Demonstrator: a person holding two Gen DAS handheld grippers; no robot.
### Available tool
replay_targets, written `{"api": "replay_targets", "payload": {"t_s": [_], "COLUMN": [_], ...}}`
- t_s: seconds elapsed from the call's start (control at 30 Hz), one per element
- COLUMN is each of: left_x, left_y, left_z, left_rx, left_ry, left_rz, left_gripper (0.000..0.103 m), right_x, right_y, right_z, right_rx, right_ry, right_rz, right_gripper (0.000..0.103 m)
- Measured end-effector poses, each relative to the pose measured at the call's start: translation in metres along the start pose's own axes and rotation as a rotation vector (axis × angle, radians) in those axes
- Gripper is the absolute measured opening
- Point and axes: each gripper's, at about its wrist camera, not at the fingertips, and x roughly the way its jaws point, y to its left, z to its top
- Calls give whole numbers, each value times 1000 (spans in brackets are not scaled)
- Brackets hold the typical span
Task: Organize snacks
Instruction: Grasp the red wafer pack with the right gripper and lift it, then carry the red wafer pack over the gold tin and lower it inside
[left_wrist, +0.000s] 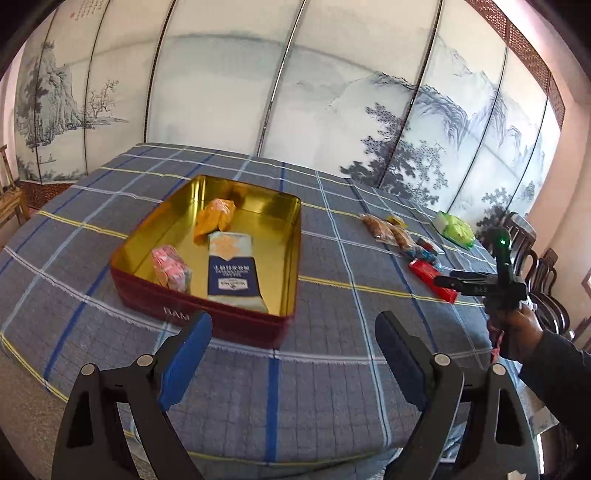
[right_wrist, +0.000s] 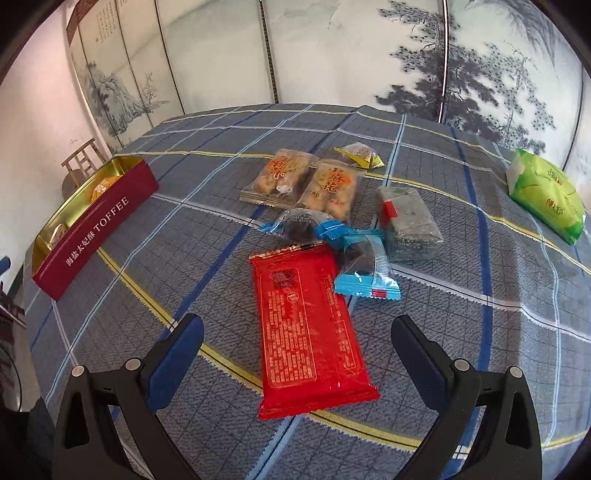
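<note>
Snacks lie in two spots on the surface (right_wrist: 480, 332), which has a blue checked cloth on it. Three sit inside the dark red metal tin with a shiny gold inside (left_wrist: 288, 236): a pink wrapped pack (left_wrist: 170, 268), an orange wrapped pack (left_wrist: 216, 218) and a long blue and white pack (left_wrist: 232, 273). The others lie loose, well apart from the tin. A flat red foil pack (right_wrist: 306, 332) is nearest the right tool (right_wrist: 297, 349), just in front of its tips. Behind it are two clear packs with blue ends (right_wrist: 364, 271), touching it. Two clear packs of brown twisty snacks (right_wrist: 306, 181) lie side by side farther back, with a small yellow pack (right_wrist: 360, 155) and a dark see-through pack (right_wrist: 410, 221) near them. A green bag (right_wrist: 546, 195) lies off to the right.

Both tools are spread wide and hold nothing. The left tool (left_wrist: 293, 350) hangs near the tin's close wall.
</note>
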Motion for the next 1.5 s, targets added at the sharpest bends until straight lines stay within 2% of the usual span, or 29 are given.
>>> {"api": "replay_targets", "payload": {"t_s": [0.07, 0.1, 0.13, 0.17, 0.23, 0.27, 0.3, 0.47, 0.63, 0.77, 1.03, 1.27, 1.5], "left_x": [-2, -4, -5, -6, -7, -6, -5, -4, -3, -2, -17, -27, -36], "left_y": [-3, -5, -7, -8, -10, -10, -10, -8, -8, -8, -2, 14, 29], "left_z": [-7, -10, -11, -12, -13, -13, -13, -18, -28, -35, -42, -50, -57], "left_rx": [-8, -3, 4, 10, 13, 7, -1, -19, -17, -27, -35, -65, -94], "left_ry": [0, -4, -9, -15, -19, -18, -15, -6, 6, 25, 1, -5, -8], "left_rz": [-25, -32, -41, -50, -55, -60, -67, -67, -49, -47, -31, 2, 27], "left_gripper": [87, 87, 87, 87, 87, 87, 87, 87, 87, 87, 87, 87, 87], "right_x": [6, 9, 14, 14, 14, 12, 10, 3, -23, -42, -61, -59, -46], "right_y": [-1, 1, 2, 6, 13, 14, 13, 26, 41, 55, 82, 119, 156], "right_z": [2, 2, 1, 0, 0, 0, 1, -2, 5, 28, 77, 115, 139], "right_rx": [1, -4, -13, -41, -95, -99, -87, -117, -98, -83, -67, -74, -83], "right_ry": [16, 27, 44, 35, 33, 20, 18, 15, -56, -116, -212, -250, -257], "right_rz": [11, 8, 2, -21, -77, -71, -64, -119, -134, -156, -193, -186, -184], "right_gripper": [96, 91, 90, 85, 66, 48, 45, 45, 45, 45, 45, 45, 45]}}
